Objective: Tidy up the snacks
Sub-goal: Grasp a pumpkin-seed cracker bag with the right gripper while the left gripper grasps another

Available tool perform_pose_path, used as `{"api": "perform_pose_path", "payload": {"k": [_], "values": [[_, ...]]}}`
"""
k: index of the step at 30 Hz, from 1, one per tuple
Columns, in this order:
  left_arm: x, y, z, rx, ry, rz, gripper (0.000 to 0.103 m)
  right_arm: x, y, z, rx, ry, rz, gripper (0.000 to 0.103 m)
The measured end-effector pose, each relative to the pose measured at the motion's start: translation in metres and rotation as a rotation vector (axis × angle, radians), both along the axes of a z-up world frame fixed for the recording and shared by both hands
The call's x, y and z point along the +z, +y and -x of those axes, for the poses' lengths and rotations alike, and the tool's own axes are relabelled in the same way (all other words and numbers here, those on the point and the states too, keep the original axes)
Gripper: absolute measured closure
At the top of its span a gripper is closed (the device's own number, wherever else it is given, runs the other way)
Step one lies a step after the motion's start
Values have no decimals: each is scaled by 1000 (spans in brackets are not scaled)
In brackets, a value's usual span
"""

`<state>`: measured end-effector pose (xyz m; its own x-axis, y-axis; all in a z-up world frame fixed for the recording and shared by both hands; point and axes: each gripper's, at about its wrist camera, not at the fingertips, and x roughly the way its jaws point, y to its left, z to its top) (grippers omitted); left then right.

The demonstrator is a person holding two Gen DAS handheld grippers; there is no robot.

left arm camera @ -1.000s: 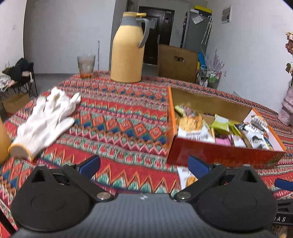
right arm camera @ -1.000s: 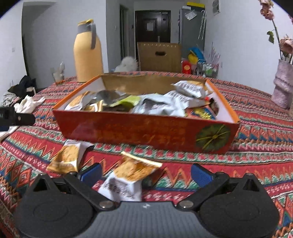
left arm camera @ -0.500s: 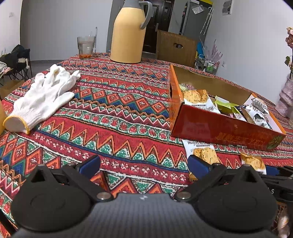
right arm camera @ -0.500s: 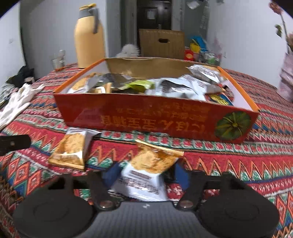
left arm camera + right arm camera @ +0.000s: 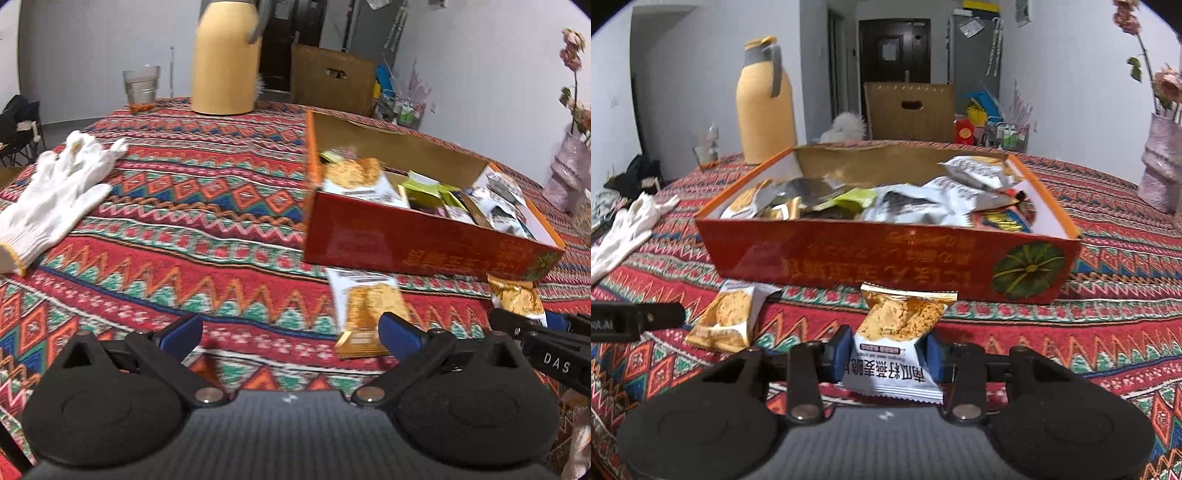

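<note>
While clamped across a light, crinkly snack packet [image 5: 899, 334], right tool [image 5: 886, 352] just closed.
Best gripped mid-body, gently: brittle cracker inside; left tool [image 5: 290, 334] gaping, empty.

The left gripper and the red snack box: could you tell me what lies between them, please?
In the left wrist view, a cracker packet lies on the patterned tablecloth between the open left gripper and the red snack box.

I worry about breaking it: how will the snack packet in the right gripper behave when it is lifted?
The snack packet looks light and puffy; the right gripper has just closed on its sides, so it may sag or twist. Its glossy film could slip. The cracker inside is probably brittle, so a hard squeeze might crack it.
</note>
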<state>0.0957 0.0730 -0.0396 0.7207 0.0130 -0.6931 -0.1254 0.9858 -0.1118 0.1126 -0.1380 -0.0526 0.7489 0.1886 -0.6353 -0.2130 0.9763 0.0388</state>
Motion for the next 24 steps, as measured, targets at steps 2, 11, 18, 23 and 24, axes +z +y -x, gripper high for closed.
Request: {"api": "perform_pose_path", "payload": {"k": [2,11,18,23,24], "values": [[-2,-10,-5,-14,14,-9,0,1,-9,0,-13,-6,-13,63],[-9,-42,-30,-24,58,-34,0,-1,-45,2,-51,-31,-63,62],[-17,-59,-46,-4,85,-100,8,-8,-73,2,-93,-35,-91,62],[-16,-68,-48,-15,64,-120,46,-8,-87,3,-120,-43,-108,62],[-15,-69,-48,-19,61,-118,56,-8,-89,3,-123,-45,-111,62]]}}
